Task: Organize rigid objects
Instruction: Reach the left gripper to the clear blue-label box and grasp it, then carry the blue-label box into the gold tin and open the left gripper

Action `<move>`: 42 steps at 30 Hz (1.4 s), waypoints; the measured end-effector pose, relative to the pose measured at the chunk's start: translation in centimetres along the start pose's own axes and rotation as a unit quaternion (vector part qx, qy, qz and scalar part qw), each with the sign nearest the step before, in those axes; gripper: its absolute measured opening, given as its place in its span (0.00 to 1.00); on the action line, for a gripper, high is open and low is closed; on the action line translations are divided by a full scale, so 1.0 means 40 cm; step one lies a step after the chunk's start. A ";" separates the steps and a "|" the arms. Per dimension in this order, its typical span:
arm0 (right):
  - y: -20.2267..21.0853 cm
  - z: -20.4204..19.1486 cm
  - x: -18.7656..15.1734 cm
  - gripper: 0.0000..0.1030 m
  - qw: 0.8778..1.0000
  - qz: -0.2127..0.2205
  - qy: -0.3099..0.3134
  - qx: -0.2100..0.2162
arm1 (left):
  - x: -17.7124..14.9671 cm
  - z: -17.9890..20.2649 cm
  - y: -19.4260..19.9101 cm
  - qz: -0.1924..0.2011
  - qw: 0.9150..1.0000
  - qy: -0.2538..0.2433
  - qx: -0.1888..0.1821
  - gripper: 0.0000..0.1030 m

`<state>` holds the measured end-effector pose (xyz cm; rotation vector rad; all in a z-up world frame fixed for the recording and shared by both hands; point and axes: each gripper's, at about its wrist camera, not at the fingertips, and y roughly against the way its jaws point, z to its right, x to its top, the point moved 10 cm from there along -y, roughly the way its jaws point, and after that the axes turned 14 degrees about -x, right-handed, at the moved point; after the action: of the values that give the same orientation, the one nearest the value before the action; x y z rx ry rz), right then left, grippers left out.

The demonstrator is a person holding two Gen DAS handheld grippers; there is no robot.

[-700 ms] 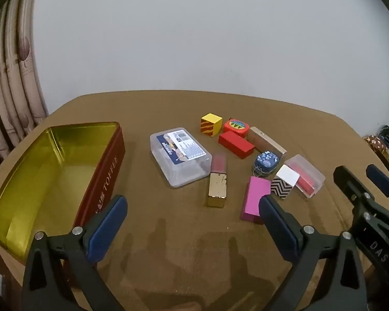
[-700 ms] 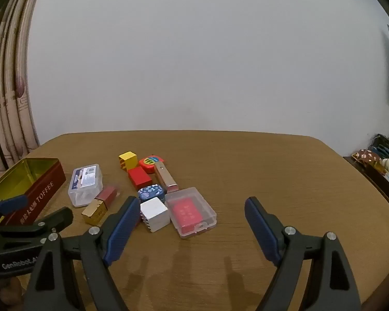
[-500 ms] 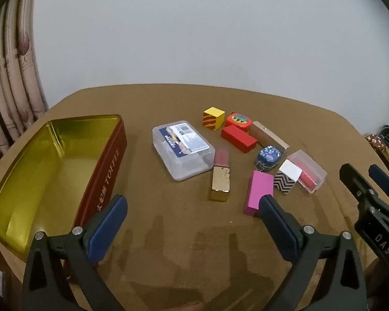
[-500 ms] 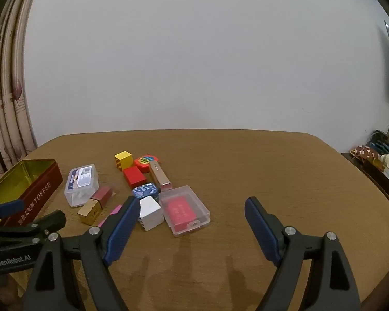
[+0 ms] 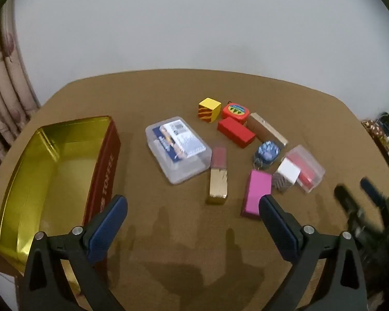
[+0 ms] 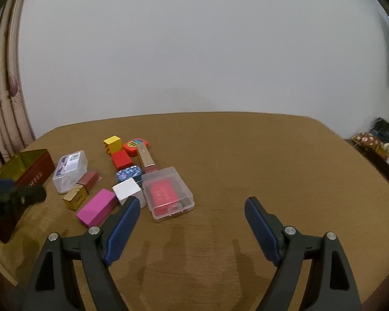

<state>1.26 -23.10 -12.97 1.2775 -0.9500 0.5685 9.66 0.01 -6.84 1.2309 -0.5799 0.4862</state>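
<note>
Nothing has been sorted yet, as far as the pictures show: the brown round-cornered table point(image 5: 168, 96) carries every loose piece, and the open red-and-gold rectangular toffee tin point(image 5: 51, 171) — presumably where they are meant to go — holds nothing. The tin lies just left of the left gripper point(image 5: 192, 223), its red wall close beside the left pad. That gripper's jaws stand spread wide with only bare table between them, and the right gripper point(image 6: 192, 223) is likewise wide open and pinching nothing. Ahead of the left jaws, slightly left of centre, sits the clear plastic lidded box with a blue-and-white card inside point(image 5: 177, 149); a second clear plastic box holding a red insert point(image 6: 168, 194) lies ahead of the right gripper's left pad. The magenta rectangular block point(image 5: 255, 193) lies nearest, just beyond the left gripper's right pad. The gold-and-rose oblong case point(image 5: 217, 176) rests almost straight ahead between the left jaws, touching the card box. Farther out are the red rectangular block point(image 5: 236, 132), the tan metallic oblong bar point(image 5: 267, 132), the white cube with zigzag sides point(image 5: 286, 177), the yellow cube with striped sides point(image 5: 208, 110), the red round tape measure point(image 5: 234, 110) and the small blue patterned oval tin point(image 5: 267, 151) — all left to move.
</note>
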 end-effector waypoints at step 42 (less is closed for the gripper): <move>-0.005 0.004 -0.009 0.83 0.996 -0.005 -0.046 0.073 | 0.127 -0.133 -0.221 -0.142 0.977 0.150 0.059 0.56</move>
<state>1.20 -23.24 -13.40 1.4487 -0.9923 0.5835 19.91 2.96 -11.18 1.2984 -0.1165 0.4572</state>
